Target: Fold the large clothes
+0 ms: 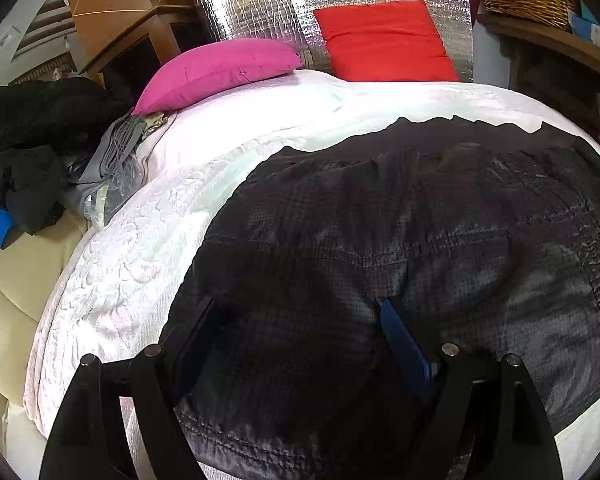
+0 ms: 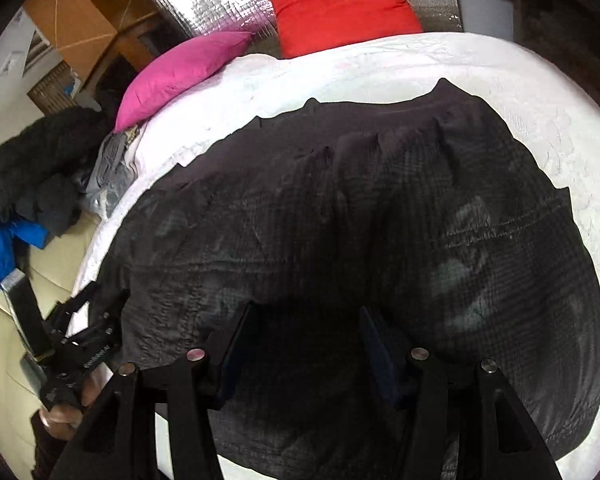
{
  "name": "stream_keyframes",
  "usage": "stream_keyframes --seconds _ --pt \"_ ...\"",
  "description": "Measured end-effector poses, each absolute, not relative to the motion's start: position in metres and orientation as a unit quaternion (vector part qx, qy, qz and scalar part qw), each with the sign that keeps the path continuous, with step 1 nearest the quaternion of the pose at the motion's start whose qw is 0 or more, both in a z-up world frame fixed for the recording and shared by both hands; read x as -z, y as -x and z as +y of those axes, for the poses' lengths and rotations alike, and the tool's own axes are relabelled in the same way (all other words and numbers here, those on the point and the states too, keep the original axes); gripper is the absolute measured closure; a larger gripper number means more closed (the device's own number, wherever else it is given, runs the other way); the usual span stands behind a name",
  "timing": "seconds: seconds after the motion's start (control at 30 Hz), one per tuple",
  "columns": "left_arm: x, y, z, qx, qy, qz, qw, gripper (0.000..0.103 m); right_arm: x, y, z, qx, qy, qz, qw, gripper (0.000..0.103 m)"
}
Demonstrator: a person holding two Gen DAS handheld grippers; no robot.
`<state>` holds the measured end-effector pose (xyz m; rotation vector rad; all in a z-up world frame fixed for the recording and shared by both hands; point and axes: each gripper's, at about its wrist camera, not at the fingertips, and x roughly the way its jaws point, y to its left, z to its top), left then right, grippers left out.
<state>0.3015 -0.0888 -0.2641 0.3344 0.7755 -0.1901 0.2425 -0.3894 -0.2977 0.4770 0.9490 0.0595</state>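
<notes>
Dark jacket (image 1: 400, 240) lies spread on white bedspread (image 1: 140, 260), directly beneath both tongs. Left gripper (image 1: 296, 316) jaws apart over its near-left part. Right gripper (image 2: 308, 320) jaws apart over its near middle.

The dark garment (image 1: 400, 240) runs off the lower frame edge, its near hem hidden behind the left hand-held gripper (image 1: 296, 320).
</notes>
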Motion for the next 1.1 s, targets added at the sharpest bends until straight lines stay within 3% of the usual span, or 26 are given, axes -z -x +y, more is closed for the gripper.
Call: stream_keyframes --seconds 0.2,0.43,1.1 --pt "0.263 -0.304 -0.086 0.096 -0.163 0.376 0.907 0.020 0.288 -0.237 -0.401 -0.048 -0.248 0.444 0.860 0.044" --pt "0.263 -0.305 -0.086 0.094 -0.165 0.375 0.907 0.020 0.266 -0.209 -0.442 -0.033 -0.286 0.383 0.878 0.035" --pt "0.256 -0.307 -0.078 0.085 -0.150 0.372 0.912 0.020 0.280 -0.173 -0.532 0.067 -0.355 0.353 0.863 0.035"
